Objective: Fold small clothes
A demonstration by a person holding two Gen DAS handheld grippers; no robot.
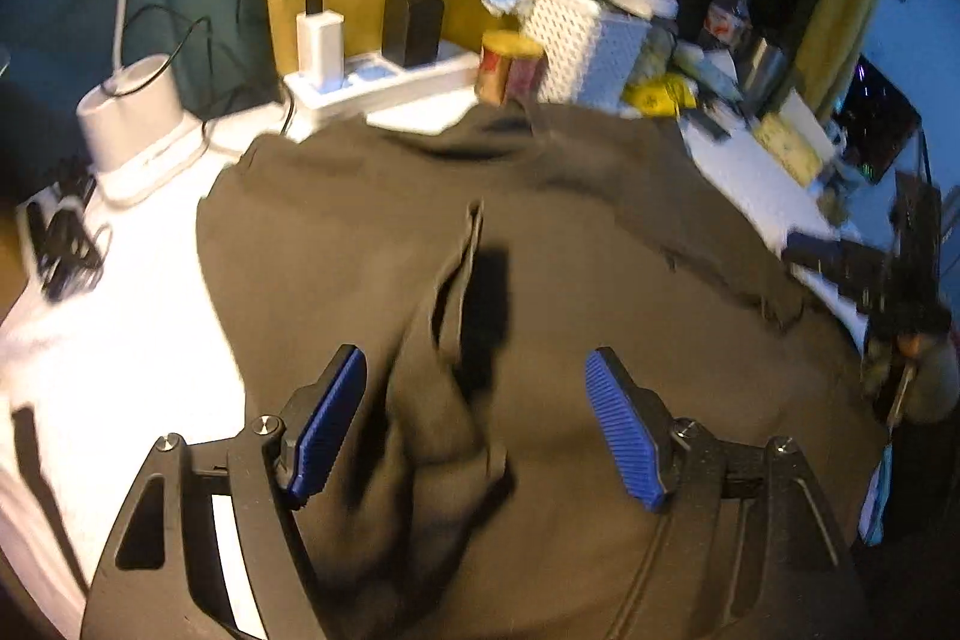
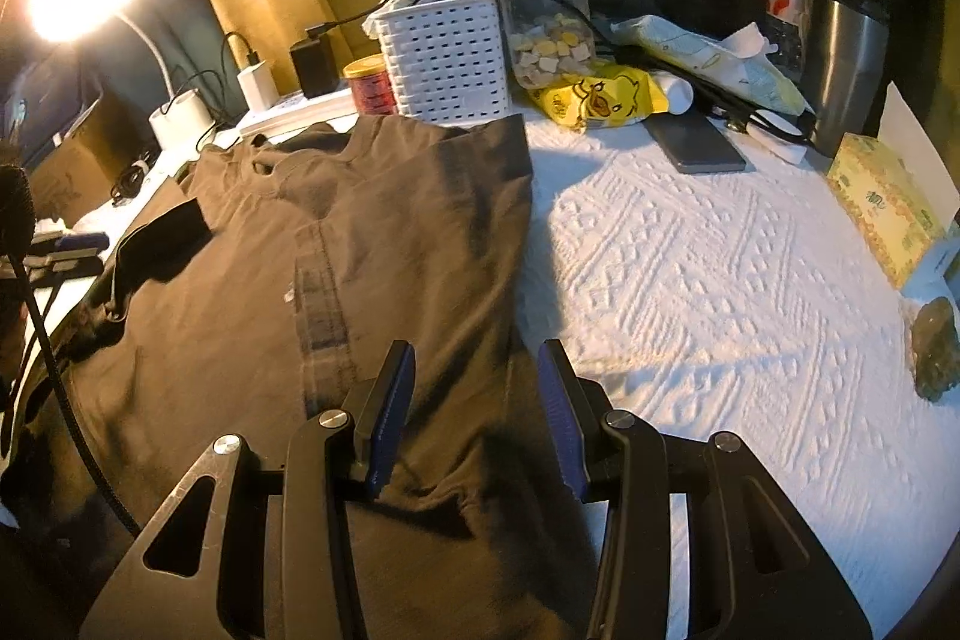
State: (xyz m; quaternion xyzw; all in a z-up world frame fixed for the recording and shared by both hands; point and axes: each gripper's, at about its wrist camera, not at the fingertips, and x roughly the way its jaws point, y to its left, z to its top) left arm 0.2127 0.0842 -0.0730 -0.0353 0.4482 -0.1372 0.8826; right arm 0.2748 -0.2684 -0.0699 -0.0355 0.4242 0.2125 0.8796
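- Left wrist view, going from the left of the frame: a white lamp base [image 1: 129,112] and a white power strip [image 1: 384,85] stand at the upper left on the white counter [image 1: 138,292], just beyond the garment.
- The dark brown T-shirt [image 1: 570,232] fills the middle of that frame, collar toward the top, with a raised fold of cloth [image 1: 447,340] bunched lower centre.
- The left tongs [image 1: 477,424] hang over that fold with the blue pads spread wide, pinching nothing.
- Right wrist view: the same T-shirt [image 2: 360,250] lies in the left and centre of the frame, its right edge running down to the bottom centre; the textured white cover [image 2: 720,268] is bare to the right.
- The right tongs [image 2: 474,412] sit astride that right edge, pads apart and not closed on cloth.
- A white basket [image 2: 447,58] and a snack jar [image 2: 546,28] stand close behind the collar.
- Judgement: the cloth looks light, limp and non-slippery; it will sag and drag, so pinch at the hem corner or side seam through both layers.
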